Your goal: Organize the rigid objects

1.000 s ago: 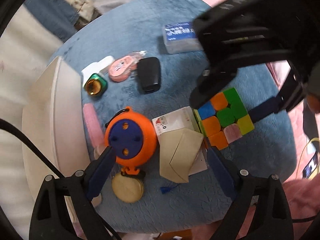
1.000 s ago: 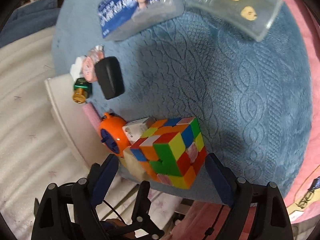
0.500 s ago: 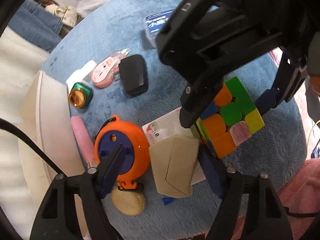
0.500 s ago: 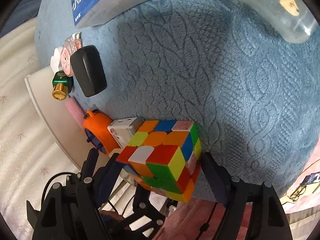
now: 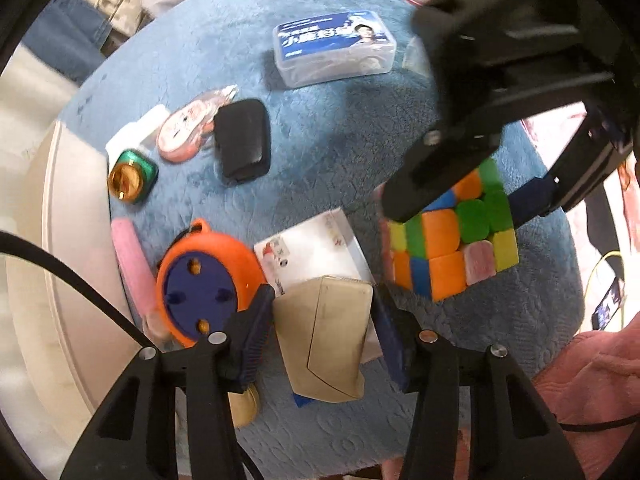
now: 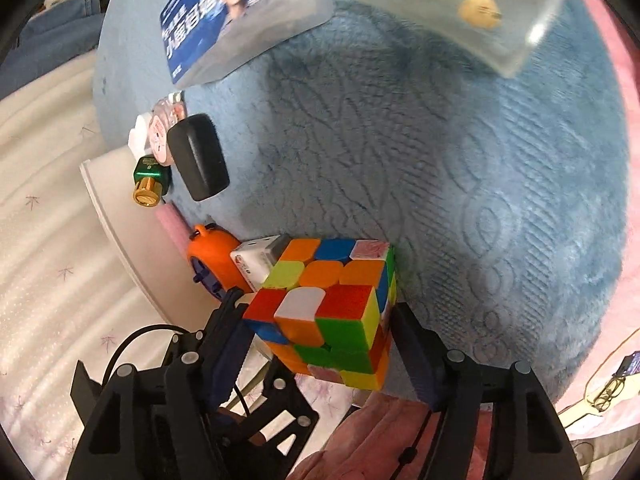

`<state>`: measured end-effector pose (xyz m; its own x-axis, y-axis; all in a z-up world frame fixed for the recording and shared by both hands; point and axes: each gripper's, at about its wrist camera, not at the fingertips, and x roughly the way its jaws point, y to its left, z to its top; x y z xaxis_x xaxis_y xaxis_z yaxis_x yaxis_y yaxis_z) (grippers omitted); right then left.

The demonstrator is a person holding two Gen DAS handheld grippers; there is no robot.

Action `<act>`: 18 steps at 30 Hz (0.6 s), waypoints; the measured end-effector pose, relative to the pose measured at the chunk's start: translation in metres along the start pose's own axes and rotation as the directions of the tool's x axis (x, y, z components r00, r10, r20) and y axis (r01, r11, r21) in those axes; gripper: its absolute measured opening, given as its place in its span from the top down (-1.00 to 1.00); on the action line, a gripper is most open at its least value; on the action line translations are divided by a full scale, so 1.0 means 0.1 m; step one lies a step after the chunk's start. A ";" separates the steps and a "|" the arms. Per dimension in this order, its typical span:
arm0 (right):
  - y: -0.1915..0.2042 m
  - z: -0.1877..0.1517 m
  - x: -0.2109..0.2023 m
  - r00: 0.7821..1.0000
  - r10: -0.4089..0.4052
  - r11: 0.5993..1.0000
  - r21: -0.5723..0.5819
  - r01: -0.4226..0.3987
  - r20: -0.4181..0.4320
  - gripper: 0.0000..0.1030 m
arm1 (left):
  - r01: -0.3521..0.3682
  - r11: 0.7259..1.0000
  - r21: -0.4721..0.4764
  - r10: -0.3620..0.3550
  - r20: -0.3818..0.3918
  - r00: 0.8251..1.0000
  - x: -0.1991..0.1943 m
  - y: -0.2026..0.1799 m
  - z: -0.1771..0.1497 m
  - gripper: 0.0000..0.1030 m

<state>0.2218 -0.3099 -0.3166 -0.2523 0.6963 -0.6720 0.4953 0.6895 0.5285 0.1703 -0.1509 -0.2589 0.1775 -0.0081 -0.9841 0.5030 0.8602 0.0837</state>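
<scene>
A scrambled puzzle cube [image 6: 332, 312] sits between the fingers of my right gripper [image 6: 320, 336], which is shut on it above the blue cushion [image 6: 500, 200]; the cube also shows in the left wrist view [image 5: 452, 244]. My left gripper [image 5: 324, 328] is shut on a beige folded pouch [image 5: 324, 344] that lies over a white box [image 5: 316, 248]. An orange and blue round reel [image 5: 204, 280] lies just left of the pouch.
On the cushion lie a black case [image 5: 242, 144], a pink tape dispenser [image 5: 184, 132], a green and gold cap [image 5: 130, 176], a pink stick [image 5: 132, 264] and a clear blue-labelled box [image 5: 336, 48]. A clear lid [image 6: 460, 4] lies at the far side. A white tray edge [image 5: 68, 260] runs along the left.
My left gripper has closed in around the beige pouch. My right gripper has closed on the cube and raised it slightly off the cushion, away from the white box.
</scene>
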 end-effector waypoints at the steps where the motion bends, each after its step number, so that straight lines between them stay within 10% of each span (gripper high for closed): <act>1: -0.02 -0.02 -0.02 1.000 0.003 1.000 0.007 -0.003 0.006 -0.36 | 0.006 1.000 -0.016 -0.006 -0.003 1.000 -0.02 0.01 -0.04 -0.02; 18: 0.00 -0.52 -0.24 0.984 0.043 0.996 0.074 -0.057 0.173 -0.14 | 0.066 0.990 -0.123 -0.046 0.154 0.987 -0.83 0.29 -0.44 -0.01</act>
<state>0.1847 -0.3165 -0.2740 -0.0826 0.6805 -0.7281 0.5689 0.6321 0.5262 0.1333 -0.1027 -0.1812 0.2820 -0.1262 -0.9511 0.4056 0.9141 -0.0010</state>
